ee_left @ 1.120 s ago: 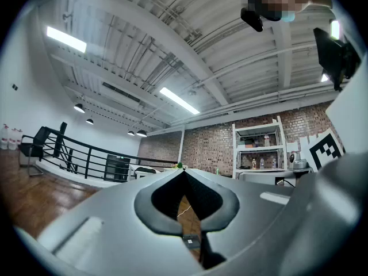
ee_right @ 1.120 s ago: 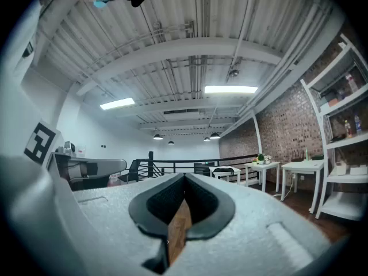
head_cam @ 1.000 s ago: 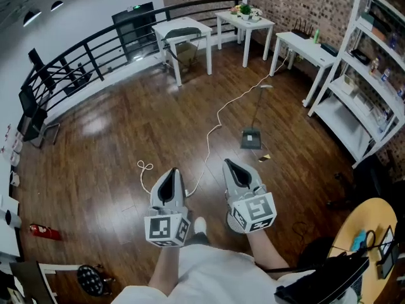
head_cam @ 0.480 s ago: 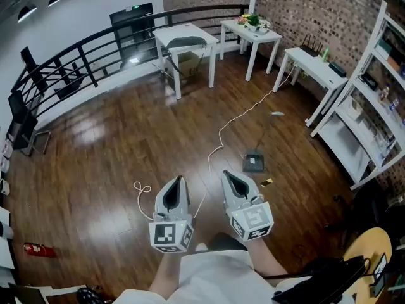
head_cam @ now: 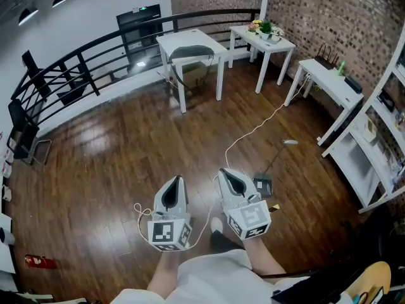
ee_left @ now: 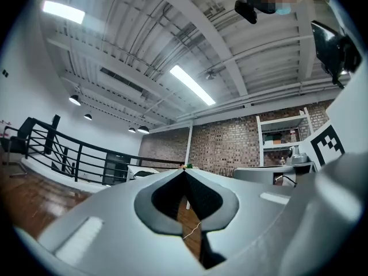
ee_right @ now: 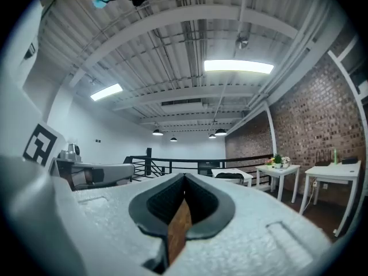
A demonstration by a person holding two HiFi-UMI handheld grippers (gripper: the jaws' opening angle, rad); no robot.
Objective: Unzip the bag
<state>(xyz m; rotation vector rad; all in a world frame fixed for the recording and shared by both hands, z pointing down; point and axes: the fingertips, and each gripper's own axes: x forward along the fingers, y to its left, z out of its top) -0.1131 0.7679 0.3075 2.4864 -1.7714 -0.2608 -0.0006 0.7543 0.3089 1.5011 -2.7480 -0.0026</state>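
Observation:
A grey bag-like thing (head_cam: 191,51) lies on the white table (head_cam: 171,40) at the far side of the room; from here I cannot make out a zip. Both grippers are held side by side at waist height over the wooden floor, far from that table. My left gripper (head_cam: 174,181) has its jaws pressed together with nothing between them, and its own view shows the left gripper (ee_left: 185,170) pointing at the far brick wall. My right gripper (head_cam: 229,173) is likewise shut and empty, as the right gripper (ee_right: 184,177) shows in its own view, aimed at the railing and tables.
A white cable (head_cam: 253,130) trails across the floor from a second white table (head_cam: 272,37). A dark dustpan with a long handle (head_cam: 263,185) lies just right of the grippers. A black railing (head_cam: 82,59) bounds the left and far side; white shelving (head_cam: 373,144) stands right.
The room has slid down and right in the head view, so the tables look nearer. Both grippers stayed shut and side by side, now lower in the view.

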